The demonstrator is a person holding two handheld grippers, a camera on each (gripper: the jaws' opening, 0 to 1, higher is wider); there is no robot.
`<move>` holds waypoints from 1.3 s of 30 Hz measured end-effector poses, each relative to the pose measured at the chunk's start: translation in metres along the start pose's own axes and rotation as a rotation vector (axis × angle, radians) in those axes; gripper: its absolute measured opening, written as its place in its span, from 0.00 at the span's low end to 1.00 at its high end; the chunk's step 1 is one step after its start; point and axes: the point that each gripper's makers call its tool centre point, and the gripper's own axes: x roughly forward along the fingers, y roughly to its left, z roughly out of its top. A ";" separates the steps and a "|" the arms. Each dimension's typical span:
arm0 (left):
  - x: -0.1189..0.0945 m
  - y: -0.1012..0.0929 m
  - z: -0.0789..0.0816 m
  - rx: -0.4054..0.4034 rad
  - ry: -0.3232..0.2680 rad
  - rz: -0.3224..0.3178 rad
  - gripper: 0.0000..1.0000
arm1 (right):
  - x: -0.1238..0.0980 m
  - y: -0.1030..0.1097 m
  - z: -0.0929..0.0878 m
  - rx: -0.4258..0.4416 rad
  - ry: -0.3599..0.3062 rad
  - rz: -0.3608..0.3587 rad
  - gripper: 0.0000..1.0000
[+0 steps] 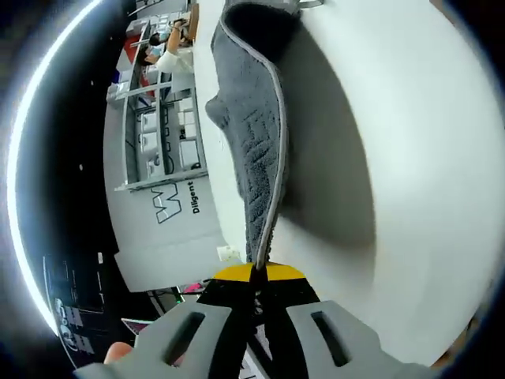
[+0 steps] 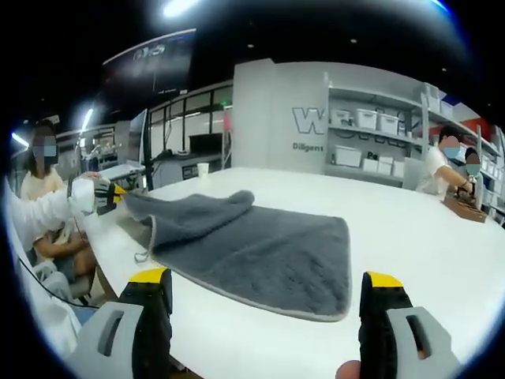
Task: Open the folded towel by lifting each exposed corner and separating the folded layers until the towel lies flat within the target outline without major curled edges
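Pinching towel (image 1: pixel 256 150) corner, seemingly; right gripper (image 2: pixel 264 304) agape.

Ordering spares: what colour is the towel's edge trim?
Light grey trim on the dark grey towel; clearest in right gripper view.

My towel (image 2: pixel 260 257) is grey, thick-piled, with a pale stitched hem. Most of it lies flat on the white counter (image 2: pixel 410 229) near its front edge. One corner is lifted and folded back over the rest, making a raised hump (image 1: pixel 252 134).

Left gripper view, rolled sideways, hugs the gray towel (image 1: pixel 256 142); right gripper view faces it across the table (image 2: pixel 394 229), shelves at 1 o'clock.
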 end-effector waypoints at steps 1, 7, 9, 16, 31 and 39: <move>-0.001 -0.002 -0.005 0.001 0.013 -0.006 0.02 | 0.000 0.000 0.000 0.001 0.001 -0.001 0.99; -0.011 -0.007 -0.034 0.000 0.084 -0.019 0.02 | -0.001 0.000 -0.001 -0.001 0.006 -0.003 0.99; -0.014 -0.008 -0.041 -0.016 0.104 -0.026 0.02 | -0.001 0.000 -0.001 -0.001 0.006 -0.001 0.99; -0.028 -0.024 -0.065 -0.056 0.164 -0.066 0.02 | -0.001 0.002 -0.002 -0.002 0.007 0.001 0.99; -0.048 -0.064 -0.080 -0.118 0.216 -0.153 0.02 | -0.003 0.006 -0.003 -0.004 0.012 0.006 0.99; -0.049 -0.073 -0.076 -0.257 0.191 -0.203 0.03 | -0.003 0.008 -0.003 -0.005 0.013 0.009 0.99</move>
